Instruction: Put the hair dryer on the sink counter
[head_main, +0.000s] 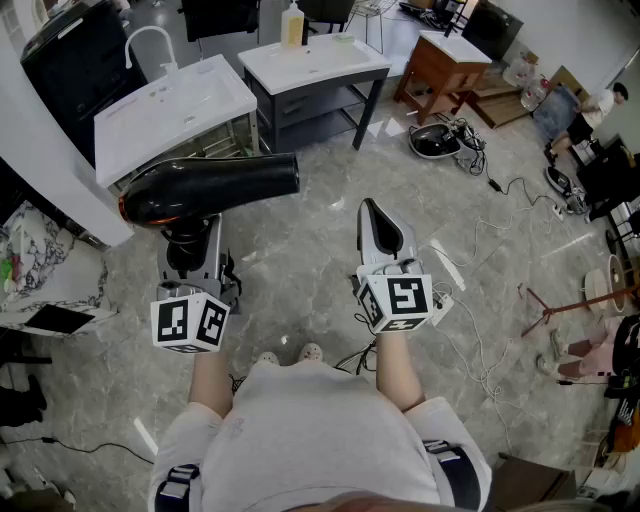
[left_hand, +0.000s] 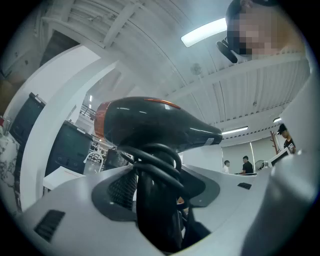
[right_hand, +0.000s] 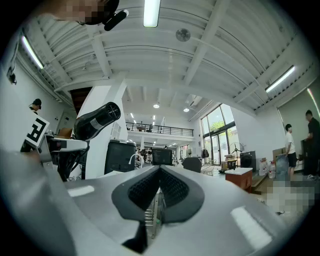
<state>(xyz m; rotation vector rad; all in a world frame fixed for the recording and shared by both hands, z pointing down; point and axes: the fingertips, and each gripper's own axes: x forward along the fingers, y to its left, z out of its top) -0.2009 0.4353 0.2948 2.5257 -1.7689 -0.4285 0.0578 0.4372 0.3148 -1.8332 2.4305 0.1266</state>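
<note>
Head view, hair dryer (head_main: 210, 186): black, with an orange ring at its back end. It lies level in the air above the grey floor (head_main: 300, 260), with its open end toward the right. It is in front of the sink counter and not on it.
Head view, left gripper (head_main: 190, 250): it holds the hair dryer from below.
Head view, right gripper (head_main: 382, 232): beside the left one, apart from the hair dryer, with nothing in it.
Head view, sink counter (head_main: 190, 105): white, with a curved faucet (head_main: 150, 42) at its far edge. A second white table (head_main: 315, 62) with a bottle (head_main: 292, 24) stands just to its right.
Head view, cables (head_main: 467, 135): they lie on the floor at the right side.
Left gripper view, fingers (left_hand: 120, 187): spread wide, they pinch the black handle (left_hand: 150, 210). A cord (left_hand: 160, 157) is wound around this handle, and the body of the hair dryer is above them.
Right gripper view, fingers (right_hand: 177, 190): pressed together at the tips, with nothing between them. The hair dryer shows at the left, up in the left gripper.
</note>
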